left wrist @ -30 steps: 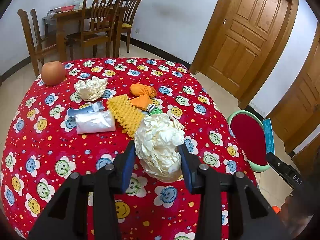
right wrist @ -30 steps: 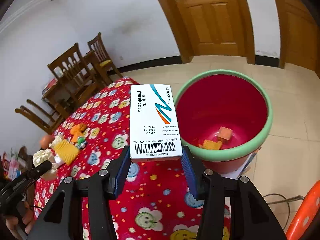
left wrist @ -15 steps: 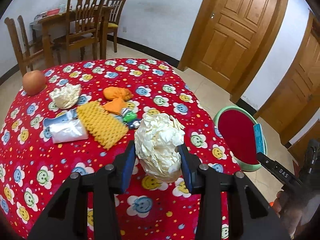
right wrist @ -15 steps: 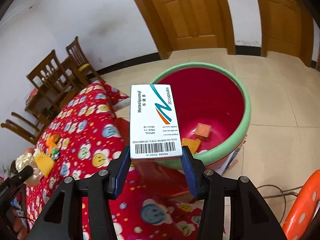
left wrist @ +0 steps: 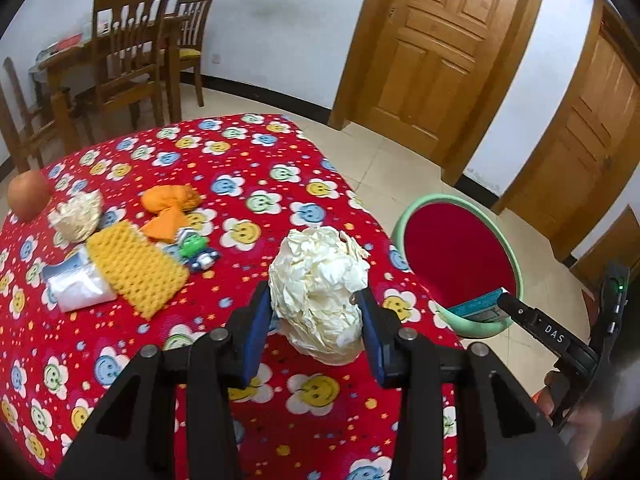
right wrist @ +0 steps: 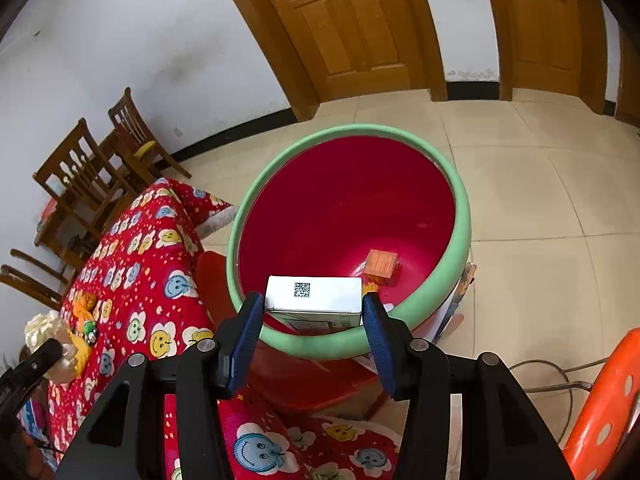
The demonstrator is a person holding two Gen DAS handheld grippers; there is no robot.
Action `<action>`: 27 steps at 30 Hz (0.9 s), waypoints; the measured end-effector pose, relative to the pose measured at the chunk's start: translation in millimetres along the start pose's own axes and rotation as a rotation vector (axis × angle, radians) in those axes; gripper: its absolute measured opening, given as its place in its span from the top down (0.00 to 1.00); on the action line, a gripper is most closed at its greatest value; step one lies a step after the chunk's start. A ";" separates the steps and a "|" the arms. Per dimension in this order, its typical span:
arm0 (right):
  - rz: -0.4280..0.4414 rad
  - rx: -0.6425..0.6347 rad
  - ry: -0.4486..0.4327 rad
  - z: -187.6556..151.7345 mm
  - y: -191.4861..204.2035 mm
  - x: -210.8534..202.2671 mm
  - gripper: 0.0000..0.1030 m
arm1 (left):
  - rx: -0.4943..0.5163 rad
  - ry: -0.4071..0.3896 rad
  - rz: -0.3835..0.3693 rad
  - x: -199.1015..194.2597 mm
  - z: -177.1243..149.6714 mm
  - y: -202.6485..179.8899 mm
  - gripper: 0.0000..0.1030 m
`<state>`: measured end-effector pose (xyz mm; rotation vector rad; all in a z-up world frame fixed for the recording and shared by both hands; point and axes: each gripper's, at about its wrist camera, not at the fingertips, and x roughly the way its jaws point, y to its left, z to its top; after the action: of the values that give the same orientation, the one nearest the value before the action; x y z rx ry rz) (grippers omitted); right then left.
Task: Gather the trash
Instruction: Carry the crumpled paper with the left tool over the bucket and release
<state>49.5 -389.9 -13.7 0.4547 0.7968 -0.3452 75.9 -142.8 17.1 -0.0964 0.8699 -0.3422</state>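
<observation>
left gripper (left wrist: 316, 320) squeezing a crumpled paper ball (left wrist: 318, 288) above the table (left wrist: 248, 152): light, soft, best pinched round the middle. right gripper (right wrist: 312, 320) clamped on a stiff, light medicine box (right wrist: 314, 294) by its sides, over the bin (right wrist: 460, 220).

black angular left gripper (left wrist: 316, 316), blue padded fingers (left wrist: 256, 322), silver screws, right gripper (right wrist: 312, 320) alike, white "das" lettering

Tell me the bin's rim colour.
The bin's rim is mint green, around a red inside; the right wrist view shows it best.
</observation>
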 end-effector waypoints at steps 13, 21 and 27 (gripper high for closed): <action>-0.006 0.019 -0.056 4.0 -13.3 -15.6 0.43 | 0.100 0.027 -0.036 22.7 3.9 -47.7 0.59; -0.052 0.036 -0.120 1.7 -25.9 -34.5 0.43 | 0.169 0.050 -0.063 44.2 3.9 -79.5 0.59; -0.072 0.059 -0.134 -0.1 -39.4 -39.8 0.43 | 0.229 0.077 -0.095 62.5 2.2 -106.7 0.59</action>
<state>5.4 -418.4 5.9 0.4543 0.6746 -0.4623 87.5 -264.2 -3.7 0.0884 0.8984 -0.5352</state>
